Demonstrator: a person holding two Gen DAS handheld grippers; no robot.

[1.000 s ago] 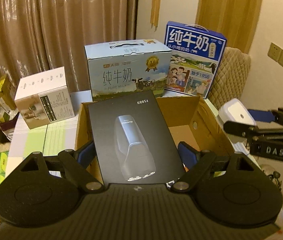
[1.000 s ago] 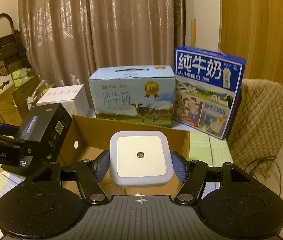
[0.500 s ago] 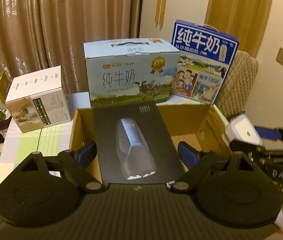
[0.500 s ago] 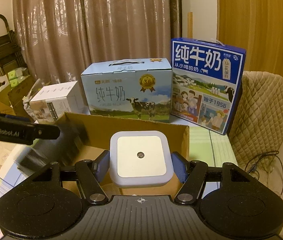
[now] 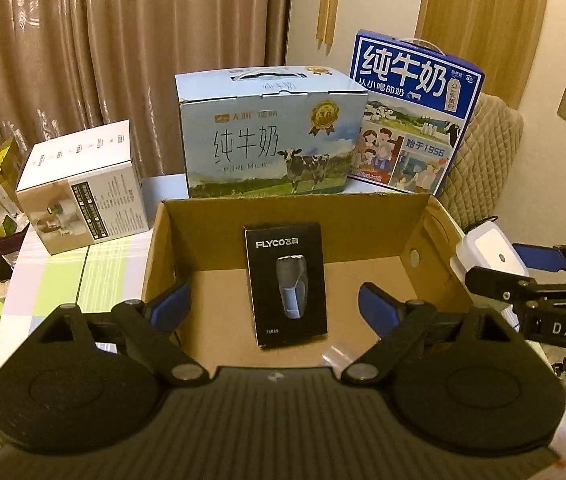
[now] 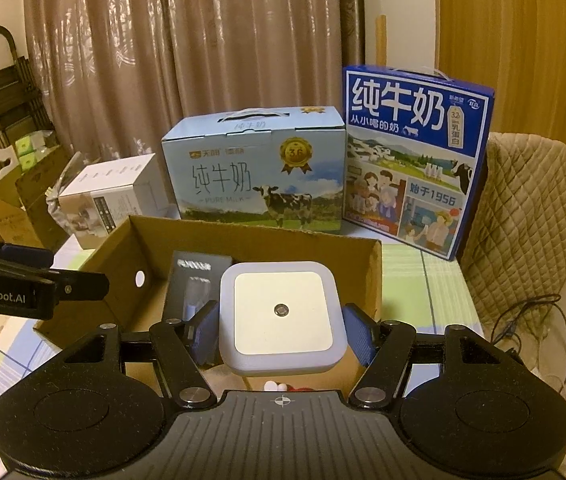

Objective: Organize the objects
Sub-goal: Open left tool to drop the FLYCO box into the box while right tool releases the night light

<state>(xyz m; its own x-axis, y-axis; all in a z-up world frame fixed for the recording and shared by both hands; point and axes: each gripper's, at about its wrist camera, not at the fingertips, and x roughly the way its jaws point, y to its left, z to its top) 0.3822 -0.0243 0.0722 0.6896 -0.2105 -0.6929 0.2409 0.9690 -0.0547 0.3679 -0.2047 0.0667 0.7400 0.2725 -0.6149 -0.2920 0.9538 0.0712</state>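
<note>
Shaver box (image 5: 286, 282), black with FLYCO lettering, lies flat on the floor of our cardboard box (image 5: 295, 210), near its far wall. Our left gripper (image 5: 274, 300) hangs above the near edge with jaws spread and nothing between them. Our right gripper (image 6: 280, 330) is clenched on the white square night light (image 6: 281, 314), held over the carton's right side. Behind the carton's far edge we see two milk cartons (image 5: 271, 136) on the table.
</note>
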